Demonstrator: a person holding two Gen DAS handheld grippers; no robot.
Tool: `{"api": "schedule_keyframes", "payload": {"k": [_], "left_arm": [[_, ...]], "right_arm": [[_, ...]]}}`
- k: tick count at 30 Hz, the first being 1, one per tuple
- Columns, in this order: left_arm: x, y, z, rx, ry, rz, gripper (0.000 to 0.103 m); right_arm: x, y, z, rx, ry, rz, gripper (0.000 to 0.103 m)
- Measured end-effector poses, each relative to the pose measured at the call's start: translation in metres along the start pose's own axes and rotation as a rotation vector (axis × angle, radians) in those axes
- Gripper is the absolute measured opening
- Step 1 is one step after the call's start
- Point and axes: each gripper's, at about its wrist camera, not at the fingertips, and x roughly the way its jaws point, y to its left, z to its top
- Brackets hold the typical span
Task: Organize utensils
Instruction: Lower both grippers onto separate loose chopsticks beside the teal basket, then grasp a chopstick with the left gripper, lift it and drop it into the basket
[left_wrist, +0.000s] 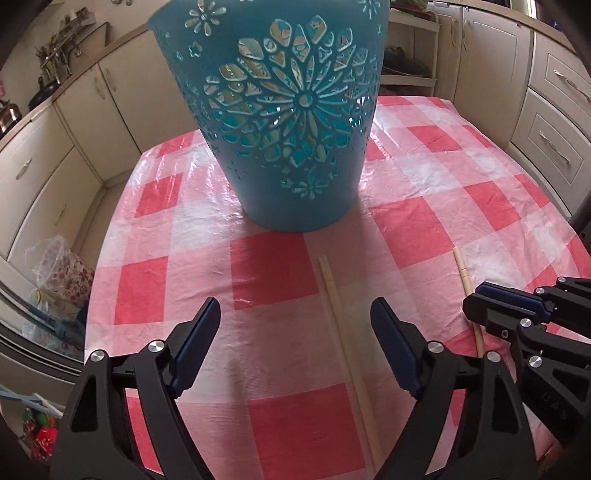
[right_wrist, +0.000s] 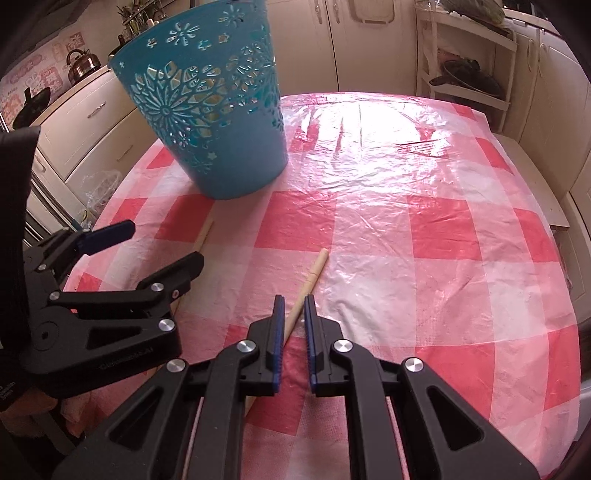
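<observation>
Two pale wooden chopsticks lie on the red-and-white checked tablecloth (left_wrist: 424, 221) in front of a tall blue cut-out basket (left_wrist: 255, 192) (right_wrist: 236, 170). My left gripper (left_wrist: 295, 314) (right_wrist: 147, 247) is open, low over the cloth, with the left chopstick (left_wrist: 332, 306) (right_wrist: 205, 232) lying between its wide-apart jaws, untouched. My right gripper (right_wrist: 293, 301) (left_wrist: 474, 299) has its blue pads drawn close around the right chopstick (right_wrist: 314, 271) (left_wrist: 461, 269). Thin gaps still show on both sides of the stick, which rests on the table.
The basket stands upright at the far left of the table. Cream kitchen cabinets (left_wrist: 74, 122) surround the table, with a white shelf rack (right_wrist: 476, 66) behind. Bags (left_wrist: 62, 273) sit on the floor at the left. The two grippers are close side by side.
</observation>
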Motion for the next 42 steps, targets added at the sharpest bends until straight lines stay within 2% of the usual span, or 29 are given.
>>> {"api": "schedule_keyframes", "payload": {"k": [3,5,6,8,11,16,20,24,26,30,37,42], "left_arm": [[0.002,0.001,-0.003,-0.022,0.004,-0.016,0.064],[0.002,0.003,-0.004,-0.054,0.005,-0.039,0.049],[0.001,0.005,-0.005,-0.071,0.005,-0.045,0.046],[0.0,0.009,-0.007,-0.11,-0.001,-0.04,0.028],[-0.002,0.02,-0.009,-0.185,-0.004,-0.048,0.016],[-0.004,0.031,-0.013,-0.234,0.011,-0.075,0.016],[-0.003,0.031,-0.013,-0.218,0.004,-0.095,0.016],[0.0,0.03,-0.009,-0.196,0.015,-0.18,0.012],[0.001,0.03,-0.007,-0.177,0.03,-0.199,0.012],[0.004,0.03,-0.001,-0.17,0.051,-0.171,0.012],[0.008,0.024,0.004,-0.13,0.036,-0.096,0.012],[0.006,0.021,0.004,-0.115,0.038,-0.128,0.007]], "right_arm": [[0.0,-0.001,0.0,0.004,0.002,0.006,0.011],[0.0,-0.001,0.0,0.002,-0.001,0.008,0.011],[0.0,0.0,0.0,-0.002,-0.003,0.005,0.011],[0.001,0.002,0.001,-0.014,-0.01,-0.008,0.011],[0.003,0.008,0.001,-0.027,-0.02,-0.013,0.011],[0.002,0.011,0.0,-0.029,-0.024,0.0,0.011],[0.002,0.012,-0.002,-0.027,-0.029,0.004,0.011],[0.003,0.011,-0.001,-0.033,-0.033,0.012,0.012],[0.002,0.009,-0.001,-0.027,-0.034,0.017,0.012],[0.001,0.007,-0.001,-0.024,-0.036,0.018,0.012],[0.001,0.007,0.0,-0.029,-0.037,0.021,0.017],[0.001,0.007,0.003,-0.026,-0.036,0.023,0.017]]}}
